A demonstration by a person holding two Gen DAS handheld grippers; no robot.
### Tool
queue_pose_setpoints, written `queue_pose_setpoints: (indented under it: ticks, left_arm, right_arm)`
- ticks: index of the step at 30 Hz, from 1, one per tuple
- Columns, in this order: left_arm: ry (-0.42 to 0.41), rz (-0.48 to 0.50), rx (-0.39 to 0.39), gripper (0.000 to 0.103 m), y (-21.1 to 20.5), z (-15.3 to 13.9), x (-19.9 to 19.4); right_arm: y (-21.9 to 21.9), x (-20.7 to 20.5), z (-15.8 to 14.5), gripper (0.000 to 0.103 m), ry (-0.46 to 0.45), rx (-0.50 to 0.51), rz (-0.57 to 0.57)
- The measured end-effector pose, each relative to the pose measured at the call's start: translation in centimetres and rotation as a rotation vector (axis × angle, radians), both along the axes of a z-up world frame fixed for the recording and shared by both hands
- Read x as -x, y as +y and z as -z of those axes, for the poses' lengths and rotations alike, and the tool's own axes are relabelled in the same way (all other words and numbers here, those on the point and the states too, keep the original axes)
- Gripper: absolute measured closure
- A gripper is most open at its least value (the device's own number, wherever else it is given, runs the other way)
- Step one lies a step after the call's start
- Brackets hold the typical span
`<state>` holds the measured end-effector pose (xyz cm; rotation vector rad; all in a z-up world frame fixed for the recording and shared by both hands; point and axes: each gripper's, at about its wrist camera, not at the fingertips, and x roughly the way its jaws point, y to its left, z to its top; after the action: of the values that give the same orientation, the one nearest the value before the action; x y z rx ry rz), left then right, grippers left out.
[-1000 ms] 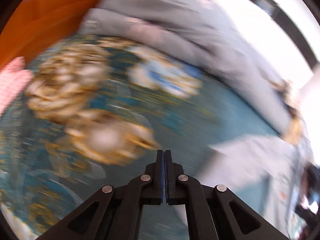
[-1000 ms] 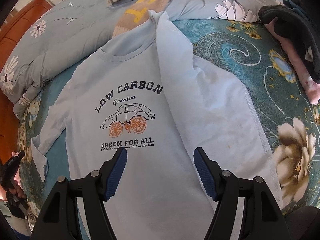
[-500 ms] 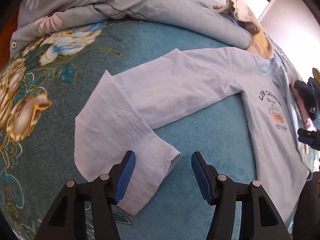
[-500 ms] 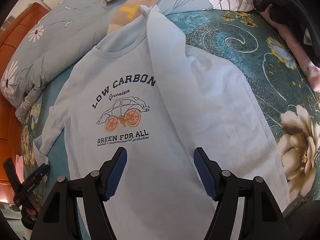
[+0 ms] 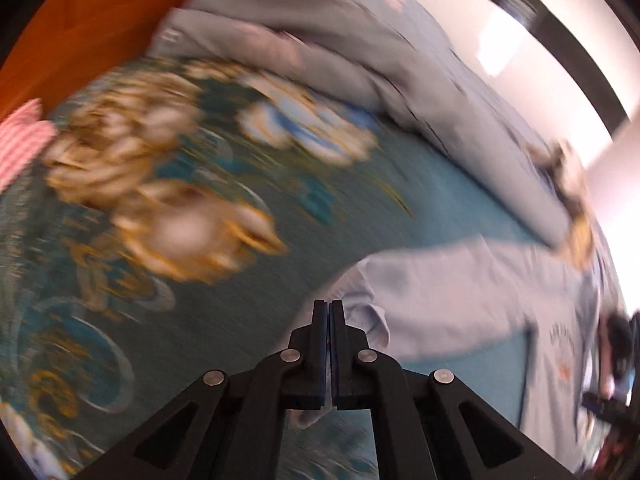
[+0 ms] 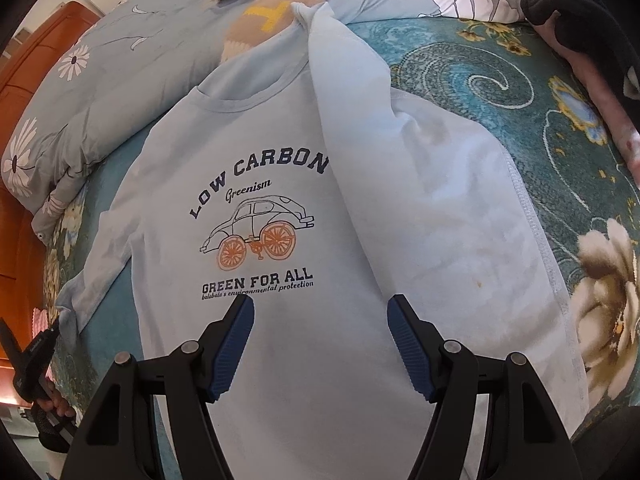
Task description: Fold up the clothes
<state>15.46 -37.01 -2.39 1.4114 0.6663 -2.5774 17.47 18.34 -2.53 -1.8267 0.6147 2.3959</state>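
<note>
Left gripper (image 5: 329,312) pinches the sleeve (image 5: 432,304); right gripper (image 6: 320,336) gapes above the shirt (image 6: 280,152); a fast tug might slip the cloth free.

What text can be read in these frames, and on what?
"LOW CARBON": shirt chest, arched.
"Greenism": script above the car drawing.
"GREEN FOR ALL": below the car.
"balabala's environmental protection": small line beneath, roughly legible.
Yellow mark on the beige garment: partly hidden, unreadable.
Left wrist view: shirt print blurred, unreadable.
</note>
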Motion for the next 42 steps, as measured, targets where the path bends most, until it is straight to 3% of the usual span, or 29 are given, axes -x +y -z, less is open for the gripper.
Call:
queue_pose_setpoints:
  ticks: [3,7,12,15,17,18,19,21,27,32,34,37,38,40,42]
  left_arm:
    - [0.007,-0.125,0.021,0.103,-3.7,-0.5,0.8]
    - [-0.058,-0.233,0.015,0.103,-7.3,0.6,1.0]
    - [-0.067,-0.291,-0.010,0.102,-6.6,0.0,-0.3]
    - [-0.053,-0.220,-0.015,0.101,-3.0,-1.7,-1.0]
    - [-0.026,-0.161,-0.073,0.094,0.7,-2.8,-1.7]
    - [-0.010,-0.129,-0.105,0.079,2.7,-3.3,-2.1]
    - [0.000,-0.090,-0.132,0.055,5.2,-3.6,-2.4]
    - [0.002,0.002,-0.155,0.039,10.3,-3.5,-2.8]
    - [-0.188,0.259,-0.168,0.039,23.5,1.5,-4.6]
    - [-0.228,0.408,0.013,0.039,28.3,2.9,-6.8]
    - [-0.241,0.418,0.048,0.039,28.6,3.2,-7.3]
    - [-0.259,0.391,0.046,0.039,28.0,3.7,-7.9]
    - [-0.260,0.386,0.044,0.039,27.7,3.8,-8.1]
    - [-0.253,0.380,0.038,0.039,27.3,3.8,-8.4]
    - [-0.246,0.381,0.038,0.039,27.2,3.7,-8.6]
  right_arm:
    - [0.1,0.1,-0.1,0.033,0.003,0.001,0.001]
    - [0.9,0.0,-0.6,0.033,0.010,0.002,0.011]
    - [3.6,-0.6,-2.8,0.033,0.071,-0.001,0.038]
    - [5.9,-1.2,-4.1,0.033,0.104,-0.022,0.061]
    - [7.2,-1.7,-4.5,0.033,0.102,-0.045,0.056]
    - [7.4,-2.0,-4.4,0.033,0.093,-0.051,0.043]
    - [7.3,-2.5,-4.1,0.033,0.080,-0.052,0.022]
    - [6.6,-3.4,-3.3,0.033,0.061,-0.044,-0.025]
    - [3.8,-6.3,0.0,0.033,0.005,-0.015,-0.152]
    - [2.8,-7.5,1.1,0.033,0.011,-0.135,-0.216]
    - [2.9,-7.7,1.1,0.034,0.012,-0.169,-0.222]
    - [3.1,-7.9,1.0,0.057,0.007,-0.227,-0.232]
    - [3.4,-7.9,1.0,0.069,0.005,-0.237,-0.231]
    - [4.1,-8.0,0.9,0.081,0.006,-0.221,-0.225]
    - [4.9,-8.1,0.5,0.100,0.011,-0.181,-0.212]
